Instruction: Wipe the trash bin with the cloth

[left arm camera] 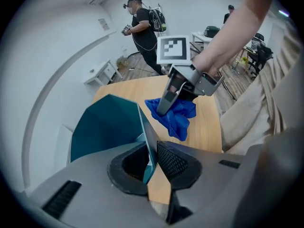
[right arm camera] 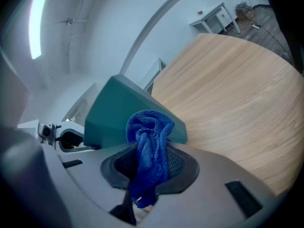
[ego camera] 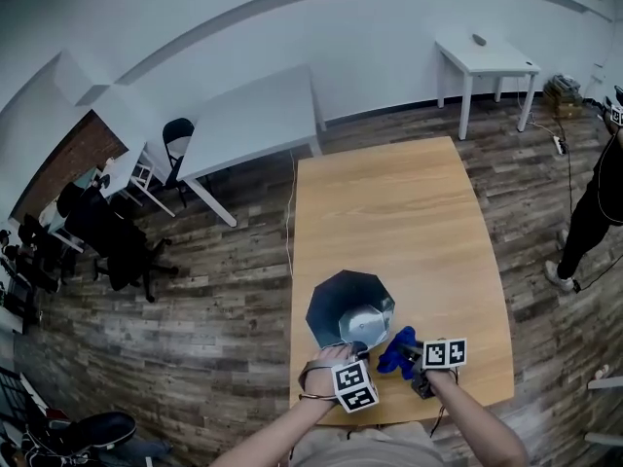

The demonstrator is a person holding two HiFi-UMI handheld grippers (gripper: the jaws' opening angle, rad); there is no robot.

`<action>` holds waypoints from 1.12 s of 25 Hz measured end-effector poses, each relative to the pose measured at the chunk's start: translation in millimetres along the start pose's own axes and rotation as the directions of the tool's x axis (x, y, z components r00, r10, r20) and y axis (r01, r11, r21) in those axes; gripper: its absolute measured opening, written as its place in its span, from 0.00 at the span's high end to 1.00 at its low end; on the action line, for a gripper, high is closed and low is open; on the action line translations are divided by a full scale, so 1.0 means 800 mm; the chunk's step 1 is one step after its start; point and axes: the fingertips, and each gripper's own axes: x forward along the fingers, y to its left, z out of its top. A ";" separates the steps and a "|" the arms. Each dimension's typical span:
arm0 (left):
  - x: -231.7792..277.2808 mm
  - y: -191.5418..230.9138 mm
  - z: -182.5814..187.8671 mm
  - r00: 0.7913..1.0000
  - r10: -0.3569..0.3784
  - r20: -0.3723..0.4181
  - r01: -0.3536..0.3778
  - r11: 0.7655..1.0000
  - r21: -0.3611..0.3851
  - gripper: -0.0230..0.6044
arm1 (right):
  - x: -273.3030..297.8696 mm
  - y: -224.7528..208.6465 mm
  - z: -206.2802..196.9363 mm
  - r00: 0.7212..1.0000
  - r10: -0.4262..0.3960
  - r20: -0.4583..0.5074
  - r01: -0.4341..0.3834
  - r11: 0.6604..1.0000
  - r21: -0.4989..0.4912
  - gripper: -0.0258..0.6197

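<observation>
The trash bin (ego camera: 348, 307) is standing open-side up near the end of the wooden table (ego camera: 389, 202) closest to the person. Its teal faceted walls are catching the light. The left gripper (left arm camera: 151, 164) is coming steeply down onto the bin's rim at about 6 o'clock. Its jaws are nearly closed and are pinching the thin teal wall between their pads, one pad inside the bin and one outside. To me that looks like the steadying hand.

The right gripper (right arm camera: 149, 172) is sitting off the bin at about 4 o'clock, just beside the bin but not touching it. Its jaws are clamping a bunched blue cloth (right arm camera: 149, 137), which is bulging out above the pads and trailing below them. In the left gripper view the cloth is hanging clear of the tabletop.

I'd say the job is only getting started. The bin is braced and the cloth is in hand, but no wiping contact is happening yet.

The next move is calling for the right gripper to bring the cloth across toward 10 o'clock and press the loose wad against a bin wall. It should then drag along the facets while the left grip is keeping the light bin from tipping or skating. The risk I'm seeing is that the gripper itself could be scraping the bin if too little cloth is protruding.
</observation>
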 end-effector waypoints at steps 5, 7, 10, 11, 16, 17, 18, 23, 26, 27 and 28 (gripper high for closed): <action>0.000 -0.002 0.016 0.999 0.020 0.031 -0.019 0.999 -0.039 0.86 | -0.040 0.052 0.018 0.994 0.072 0.080 -0.071 0.997 -0.017 0.83; -0.004 -0.003 0.020 0.998 0.023 0.059 -0.022 1.000 -0.011 0.84 | -0.051 0.072 0.019 0.990 0.096 0.102 -0.095 0.995 -0.015 0.83; -0.012 -0.008 0.012 0.998 0.016 0.066 -0.020 0.998 0.063 0.70 | -0.065 0.097 0.017 0.984 0.130 0.124 -0.130 0.991 -0.007 0.83; -0.014 -0.009 0.006 0.998 0.015 0.061 -0.020 0.996 0.089 0.69 | -0.068 0.103 0.016 0.982 0.141 0.129 -0.141 0.990 -0.007 0.83; -0.013 -0.011 -0.041 0.998 0.057 -0.010 -0.054 0.976 0.213 0.67 | -0.074 0.130 0.012 0.974 0.177 0.140 -0.175 0.984 -0.025 0.83; -0.013 -0.007 -0.048 0.997 0.074 -0.026 -0.066 0.971 0.229 0.67 | -0.073 0.134 0.011 0.974 0.180 0.140 -0.178 0.984 -0.024 0.83; -0.012 -0.005 -0.053 0.995 0.089 -0.036 -0.078 0.968 0.239 0.67 | -0.070 0.137 0.009 0.974 0.179 0.139 -0.178 0.984 -0.020 0.83; -0.008 0.001 -0.053 0.992 0.125 -0.031 -0.114 0.964 0.242 0.81 | -0.050 0.142 0.004 0.978 0.161 0.134 -0.163 0.987 0.007 0.83; -0.008 0.002 -0.047 0.993 0.117 -0.027 -0.105 0.958 0.265 0.84 | -0.033 0.140 0.007 0.981 0.145 0.131 -0.148 0.989 0.007 0.83; -0.008 0.001 -0.045 0.993 0.113 -0.024 -0.102 0.956 0.276 0.85 | -0.029 0.136 0.007 0.982 0.136 0.131 -0.139 0.990 0.011 0.83; -0.008 -0.001 -0.042 0.994 0.108 -0.019 -0.099 0.954 0.284 0.85 | -0.025 0.132 0.007 0.983 0.127 0.131 -0.130 0.991 0.016 0.83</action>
